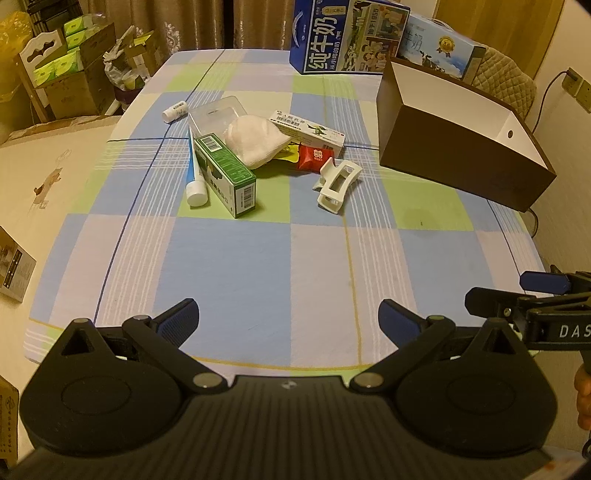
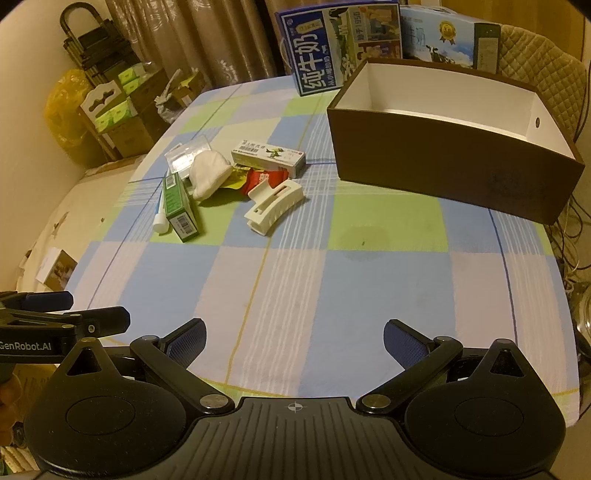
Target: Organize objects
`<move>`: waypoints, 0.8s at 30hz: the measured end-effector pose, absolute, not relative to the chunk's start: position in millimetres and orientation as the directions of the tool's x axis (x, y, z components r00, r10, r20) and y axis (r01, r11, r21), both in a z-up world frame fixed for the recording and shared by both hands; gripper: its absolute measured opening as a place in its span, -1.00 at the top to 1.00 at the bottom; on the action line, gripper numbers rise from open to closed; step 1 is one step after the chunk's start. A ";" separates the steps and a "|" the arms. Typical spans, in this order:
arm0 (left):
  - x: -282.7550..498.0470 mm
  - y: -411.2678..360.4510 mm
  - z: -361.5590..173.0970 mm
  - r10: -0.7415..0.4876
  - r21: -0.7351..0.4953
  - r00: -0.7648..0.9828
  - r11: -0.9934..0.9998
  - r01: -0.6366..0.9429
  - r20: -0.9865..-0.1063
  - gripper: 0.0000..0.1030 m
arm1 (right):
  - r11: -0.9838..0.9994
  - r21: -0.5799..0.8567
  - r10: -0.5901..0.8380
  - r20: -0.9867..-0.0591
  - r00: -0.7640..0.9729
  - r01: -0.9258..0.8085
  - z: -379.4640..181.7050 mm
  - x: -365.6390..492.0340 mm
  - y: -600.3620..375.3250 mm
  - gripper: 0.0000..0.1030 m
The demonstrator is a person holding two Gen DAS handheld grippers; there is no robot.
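Start of sort, nothing picked: left hand-held gripper [image 1: 289, 320] and right hand-held gripper [image 2: 294, 339] both spread, empty, low over near worktop [image 2: 332, 288]; clutter pile with white hair claw [image 2: 275, 205] well ahead, empty brown box [image 2: 443, 162] ahead-right; next likely reach, pinch claw.

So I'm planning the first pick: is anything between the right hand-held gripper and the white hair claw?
Nothing visible: only bare checked tablecloth lies between the open right hand-held gripper and the white hair claw, which sits at the pile's near edge.

Brown curtains [image 1: 229, 22], checked tablecloth [image 1: 258, 258], quilted chair [image 2: 535, 48], warm light
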State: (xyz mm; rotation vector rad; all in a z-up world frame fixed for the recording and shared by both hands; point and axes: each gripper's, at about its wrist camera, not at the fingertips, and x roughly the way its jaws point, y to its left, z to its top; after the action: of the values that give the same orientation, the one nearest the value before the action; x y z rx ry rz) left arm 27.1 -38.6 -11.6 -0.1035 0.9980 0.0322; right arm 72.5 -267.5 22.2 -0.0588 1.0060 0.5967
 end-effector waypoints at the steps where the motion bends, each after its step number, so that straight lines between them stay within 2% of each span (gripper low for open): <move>1: 27.7 -39.2 -11.5 -0.018 -0.072 0.542 0.994 -0.078 -0.840 -0.98 | 0.838 0.221 0.444 -0.807 0.389 -0.499 22.4 74.3 -268.0 -0.95; 24: 42.3 -63.1 -18.4 0.053 -0.065 0.517 0.976 -0.207 -0.854 -0.98 | 0.767 0.223 0.481 -0.821 0.309 -0.601 13.3 116.3 -279.3 -0.95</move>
State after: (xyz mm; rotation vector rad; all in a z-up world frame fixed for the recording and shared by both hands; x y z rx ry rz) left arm 42.3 -63.1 -18.4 -0.1661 1.0166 0.1564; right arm 116.3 -279.3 13.3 -0.1335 1.0337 0.7175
